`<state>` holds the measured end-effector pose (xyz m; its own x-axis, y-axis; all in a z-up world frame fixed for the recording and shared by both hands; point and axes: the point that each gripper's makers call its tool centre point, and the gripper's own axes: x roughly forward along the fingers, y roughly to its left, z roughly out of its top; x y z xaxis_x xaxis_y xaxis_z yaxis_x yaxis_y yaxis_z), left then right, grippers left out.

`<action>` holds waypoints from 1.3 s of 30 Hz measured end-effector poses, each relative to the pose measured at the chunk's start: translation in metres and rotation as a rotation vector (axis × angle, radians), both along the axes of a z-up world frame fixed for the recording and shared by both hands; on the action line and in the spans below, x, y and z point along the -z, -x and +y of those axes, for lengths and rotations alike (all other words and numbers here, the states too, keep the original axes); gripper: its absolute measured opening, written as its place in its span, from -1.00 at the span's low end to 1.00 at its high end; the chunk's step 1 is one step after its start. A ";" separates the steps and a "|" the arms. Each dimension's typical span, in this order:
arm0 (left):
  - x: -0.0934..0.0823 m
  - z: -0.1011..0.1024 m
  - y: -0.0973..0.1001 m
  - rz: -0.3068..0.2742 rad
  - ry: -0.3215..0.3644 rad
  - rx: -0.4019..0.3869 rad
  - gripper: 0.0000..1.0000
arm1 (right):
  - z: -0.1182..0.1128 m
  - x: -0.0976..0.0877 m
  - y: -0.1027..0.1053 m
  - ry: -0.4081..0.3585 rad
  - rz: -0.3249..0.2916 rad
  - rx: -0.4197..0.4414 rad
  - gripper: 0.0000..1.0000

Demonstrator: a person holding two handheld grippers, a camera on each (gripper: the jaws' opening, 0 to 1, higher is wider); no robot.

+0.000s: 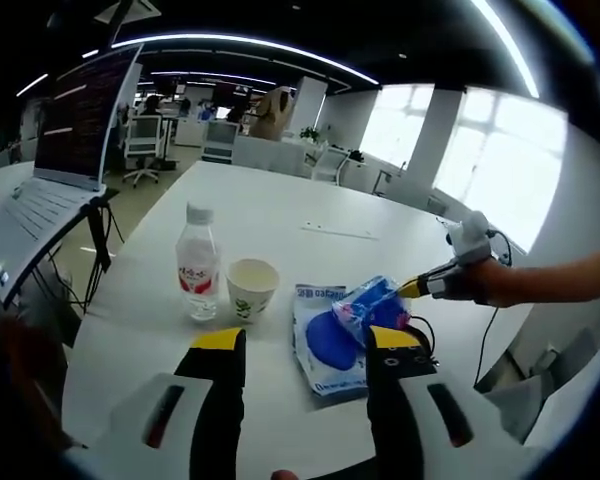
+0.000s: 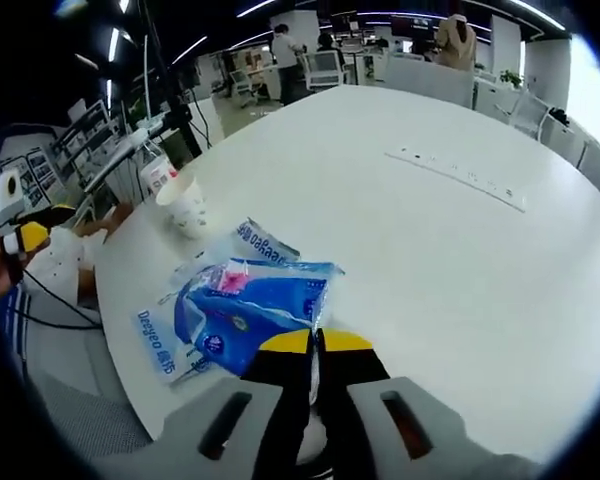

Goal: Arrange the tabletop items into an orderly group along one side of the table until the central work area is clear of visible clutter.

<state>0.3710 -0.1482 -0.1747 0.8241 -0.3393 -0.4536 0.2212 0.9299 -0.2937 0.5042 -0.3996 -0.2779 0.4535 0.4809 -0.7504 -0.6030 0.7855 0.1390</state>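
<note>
A blue tissue packet [image 2: 255, 300] is pinched at its near edge by my right gripper [image 2: 317, 345], whose jaws are shut on it. In the left gripper view this packet [image 1: 370, 303] sits over a flat blue-and-white pouch [image 1: 325, 345], and the right gripper [image 1: 420, 288] reaches in from the right in a person's hand. The pouch [image 2: 180, 330] pokes out from under the packet. A paper cup [image 1: 252, 288] and a water bottle [image 1: 197, 265] with a red label stand to the left of the pouch. My left gripper [image 1: 305, 345] is open, near the table edge, short of the cup and pouch.
The white table [image 1: 280, 215] stretches far beyond the items, with a thin white strip [image 1: 338, 232] lying near its middle. An open laptop [image 1: 70, 130] stands on a stand to the left, with cables hanging below. Office desks and chairs fill the background.
</note>
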 end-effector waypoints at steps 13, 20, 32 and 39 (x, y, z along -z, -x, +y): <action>0.000 0.000 0.002 0.001 0.000 -0.007 -0.05 | -0.010 -0.009 -0.016 0.017 -0.025 0.021 -1.00; 0.001 0.001 0.002 0.005 0.004 -0.013 -0.05 | -0.016 -0.010 -0.016 0.015 -0.022 0.043 -1.00; -0.001 0.004 0.004 -0.002 0.006 -0.027 -0.05 | -0.038 -0.007 -0.033 0.029 -0.017 0.086 -1.00; 0.001 0.006 0.010 0.000 0.011 -0.037 -0.05 | -0.049 -0.011 -0.039 0.054 -0.027 0.107 -1.00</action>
<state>0.3610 -0.1426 -0.1753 0.8360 -0.3136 -0.4504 0.1869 0.9343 -0.3036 0.5437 -0.4486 -0.2669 0.5203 0.3880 -0.7608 -0.5180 0.8516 0.0800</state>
